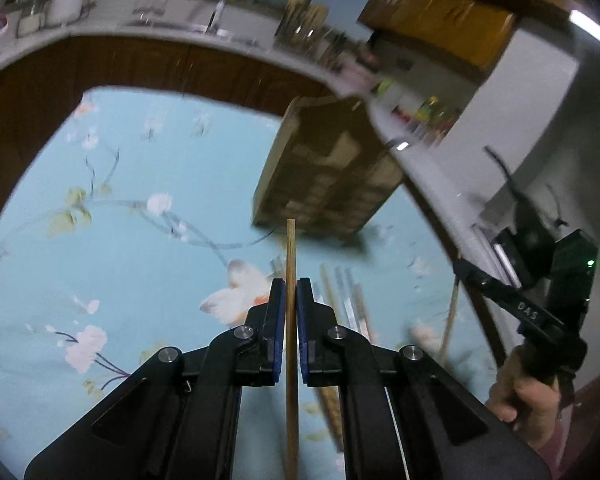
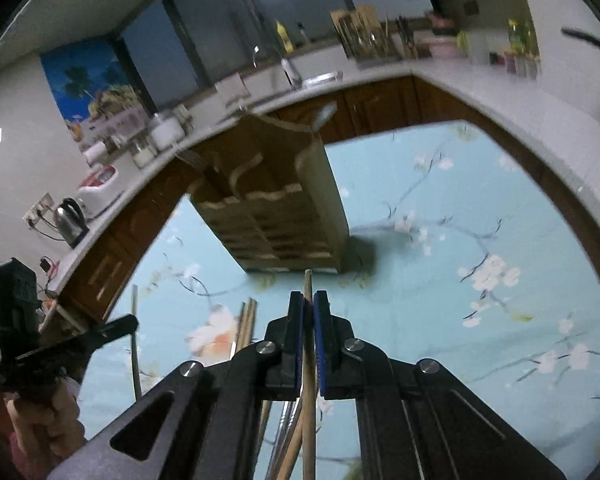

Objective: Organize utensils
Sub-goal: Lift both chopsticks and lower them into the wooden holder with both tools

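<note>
My left gripper [image 1: 291, 286] is shut on a wooden chopstick [image 1: 291, 248] that points ahead at the wooden utensil holder [image 1: 324, 172]. My right gripper [image 2: 308, 300] is shut on another wooden chopstick [image 2: 308, 280], whose tip is close to the holder [image 2: 276, 200]. The holder has several slotted compartments and stands on the blue floral tablecloth [image 1: 140, 240]. More chopsticks and metal utensils [image 1: 348, 304] lie on the cloth under the grippers; they also show in the right wrist view [image 2: 247, 320]. In the left wrist view the right gripper [image 1: 464, 270] shows at the right edge, held by a hand.
A curved kitchen counter [image 2: 460, 84] with wooden cabinets runs behind the table. It carries a kettle [image 2: 70, 220], a sink tap [image 2: 286, 66], a knife and chopstick rack [image 2: 364, 38] and bottles. The left gripper and hand [image 2: 60, 356] show at the left in the right wrist view.
</note>
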Demonstrator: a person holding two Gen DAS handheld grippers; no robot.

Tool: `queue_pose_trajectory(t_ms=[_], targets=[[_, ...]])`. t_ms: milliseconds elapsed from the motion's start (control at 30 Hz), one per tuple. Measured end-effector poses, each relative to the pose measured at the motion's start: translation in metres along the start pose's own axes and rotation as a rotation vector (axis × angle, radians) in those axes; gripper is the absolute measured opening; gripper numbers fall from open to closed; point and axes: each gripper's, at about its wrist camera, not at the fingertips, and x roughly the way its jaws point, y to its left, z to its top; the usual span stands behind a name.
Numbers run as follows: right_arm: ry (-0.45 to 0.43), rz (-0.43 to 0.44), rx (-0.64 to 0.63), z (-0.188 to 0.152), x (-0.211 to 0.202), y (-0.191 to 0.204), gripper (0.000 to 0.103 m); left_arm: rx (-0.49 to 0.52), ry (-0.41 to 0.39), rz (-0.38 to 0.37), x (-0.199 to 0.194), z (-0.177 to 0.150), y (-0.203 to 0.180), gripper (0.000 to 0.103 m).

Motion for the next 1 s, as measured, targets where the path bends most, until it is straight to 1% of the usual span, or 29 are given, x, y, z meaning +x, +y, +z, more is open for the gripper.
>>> queue_pose_trajectory(t_ms=[67,200,300,367,500,733,867,1000], targets=[[-0.038,0.001,-0.011,0.006,-0.015,0.006,0.005,0.01,-0.042,-0.024,-0.021,0.004,-0.007,0.005],[-0.109,0.009,-0.022,0.016,-0.041,0.011,0.005,0.03,-0.101,-0.048,-0.051,0.01,-0.015,0.005],[-0.162,0.013,-0.037,0.026,-0.057,0.019,0.005,0.048,-0.134,-0.057,-0.064,0.014,-0.019,0.005],[-0.182,0.013,-0.048,0.031,-0.062,0.022,0.005,0.056,-0.153,-0.058,-0.071,0.014,-0.023,0.005],[-0.21,0.017,-0.059,0.04,-0.067,0.028,0.005,0.06,-0.171,-0.047,-0.073,0.016,-0.023,0.005],[-0.219,0.026,-0.062,0.045,-0.065,0.031,0.005,0.047,-0.192,-0.038,-0.074,0.022,-0.02,0.005],[-0.222,0.028,-0.052,0.05,-0.063,0.028,0.005,0.039,-0.216,-0.033,-0.073,0.029,-0.021,0.005],[-0.236,0.03,-0.051,0.059,-0.061,0.029,0.005,0.046,-0.242,-0.026,-0.069,0.044,-0.024,0.005]])
